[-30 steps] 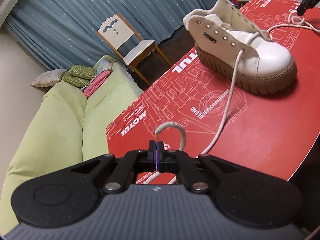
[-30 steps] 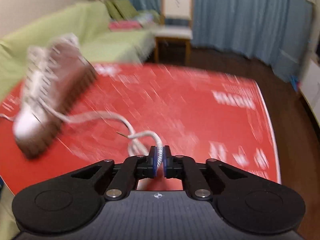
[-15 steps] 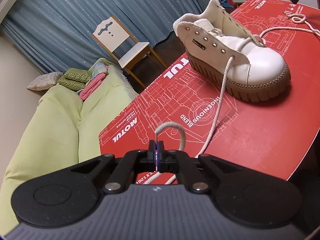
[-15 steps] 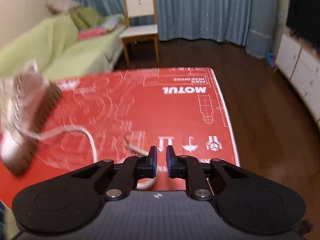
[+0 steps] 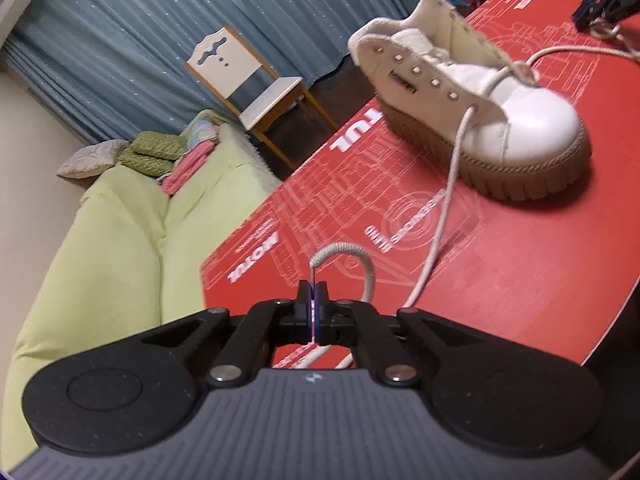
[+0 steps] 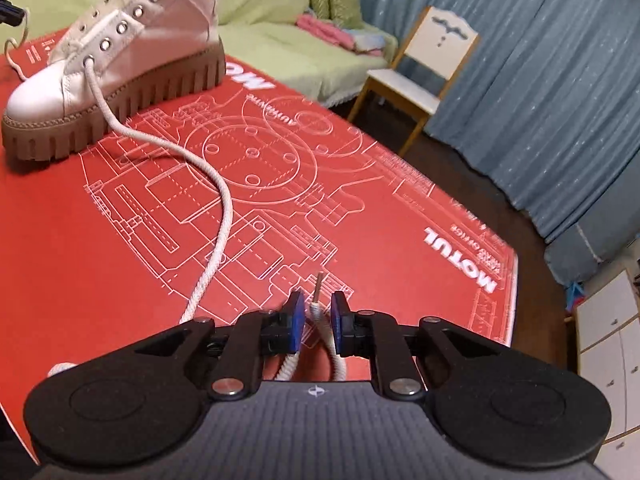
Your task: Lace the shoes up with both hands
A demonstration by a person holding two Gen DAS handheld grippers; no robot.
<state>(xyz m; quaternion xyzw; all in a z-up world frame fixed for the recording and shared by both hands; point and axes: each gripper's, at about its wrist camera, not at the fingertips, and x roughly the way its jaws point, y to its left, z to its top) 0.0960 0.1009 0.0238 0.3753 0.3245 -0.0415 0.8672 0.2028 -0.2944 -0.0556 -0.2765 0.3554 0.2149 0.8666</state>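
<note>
A cream-white leather platform shoe with a ridged tan sole [image 5: 480,120] stands on a red table mat printed with white technical drawings [image 5: 520,260]. Only the lowest pair of eyelets, nearest the toe, is threaded; the rows of metal eyelets above it are empty. A thick off-white braided shoelace [image 5: 444,216] runs out of each side of the shoe and trails across the mat toward the near edge.

The left gripper [image 5: 312,294] has its jaws pressed together on the thin stiff tip of one lace end, the cord arching up and over to its right. The right gripper [image 6: 315,312] is closing; its blue pads [image 6: 295,314] stand a little apart with the other lace tip [image 6: 318,286] upright between them, not yet pinched.

The step in hand looks like securing both lace ends before threading. The next move likely calls for the right jaws to close squarely on the tip, then carry it to the next empty eyelet.

The left wrist view shows the shoe's left side at far right, and the right gripper small at the far right corner. The right wrist view shows the shoe's other side at far left and the gap at its own pads. A green sofa [image 5: 120,220] and a white wooden chair [image 6: 432,68] stand beyond the table
</note>
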